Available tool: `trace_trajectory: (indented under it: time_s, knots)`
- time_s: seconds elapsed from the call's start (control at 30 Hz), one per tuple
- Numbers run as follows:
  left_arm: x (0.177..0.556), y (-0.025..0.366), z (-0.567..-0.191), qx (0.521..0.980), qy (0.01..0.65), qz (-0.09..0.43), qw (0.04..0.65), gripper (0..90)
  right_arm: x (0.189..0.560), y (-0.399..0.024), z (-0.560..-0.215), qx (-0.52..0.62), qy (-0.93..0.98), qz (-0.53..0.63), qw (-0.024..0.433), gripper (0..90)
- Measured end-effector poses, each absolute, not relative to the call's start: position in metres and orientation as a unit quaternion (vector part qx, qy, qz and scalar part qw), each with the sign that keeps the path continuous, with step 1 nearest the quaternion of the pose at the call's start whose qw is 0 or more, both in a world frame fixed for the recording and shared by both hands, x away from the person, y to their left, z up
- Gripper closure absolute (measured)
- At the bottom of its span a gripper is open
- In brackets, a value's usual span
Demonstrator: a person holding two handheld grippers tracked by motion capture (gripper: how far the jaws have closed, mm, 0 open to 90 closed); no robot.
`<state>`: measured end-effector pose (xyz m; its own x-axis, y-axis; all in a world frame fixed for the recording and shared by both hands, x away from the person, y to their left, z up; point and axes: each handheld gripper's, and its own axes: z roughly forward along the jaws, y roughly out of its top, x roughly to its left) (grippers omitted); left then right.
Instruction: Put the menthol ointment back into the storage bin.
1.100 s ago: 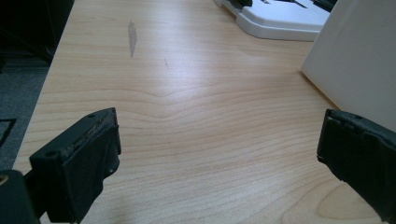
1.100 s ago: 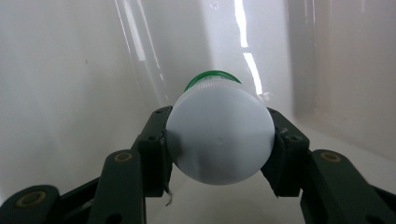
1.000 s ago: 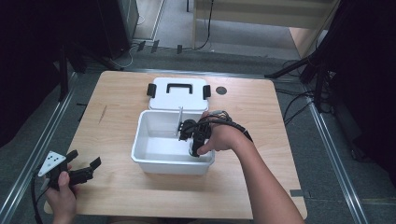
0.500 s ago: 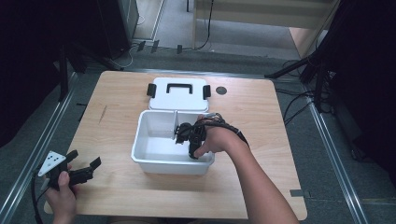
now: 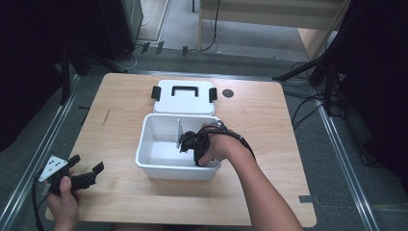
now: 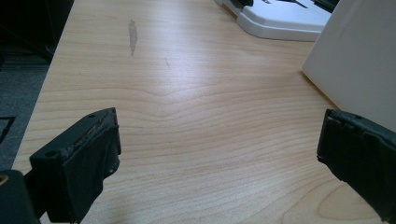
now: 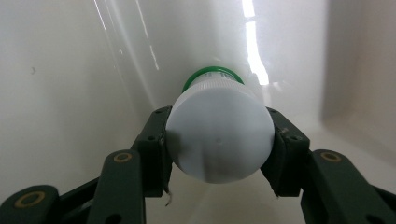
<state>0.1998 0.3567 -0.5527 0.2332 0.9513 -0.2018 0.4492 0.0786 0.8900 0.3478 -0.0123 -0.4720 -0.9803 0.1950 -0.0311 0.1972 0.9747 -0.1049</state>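
Bottle [image 7: 219,136] (white, green-ringed) sat clamped in my right tool [image 7: 219,154] inside the bin [image 5: 159,168], while my left tool [image 5: 89,174] hovered spread over the tabletop [image 6: 187,102].

A light wooden table [image 5: 269,125] stands on grey carpeted floor [image 5: 346,168], metal rails [image 5: 337,144] running along both its sides. At twelve o'clock sits pale wooden furniture [image 5: 269,14]; black cables [image 5: 308,103] trail at two o'clock, and dark shapes stand at ten o'clock.
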Motion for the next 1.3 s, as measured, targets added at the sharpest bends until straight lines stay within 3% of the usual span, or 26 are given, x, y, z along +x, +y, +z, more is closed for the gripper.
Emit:
trace_trajectory:
  time_s: [0.5, 1.3]
  knots:
    - [0.200, 0.357, -0.553, 0.625, 0.561, 0.263, 0.475, 0.1, 0.347, -0.013, -0.468, 0.099, 0.994, -0.045, 0.012, 47.8]
    - [0.200, 0.357, -0.552, 0.626, 0.561, 0.265, 0.473, 0.1, 0.343, -0.048, -0.386, 0.141, 0.988, 0.054, 0.041, 38.6]
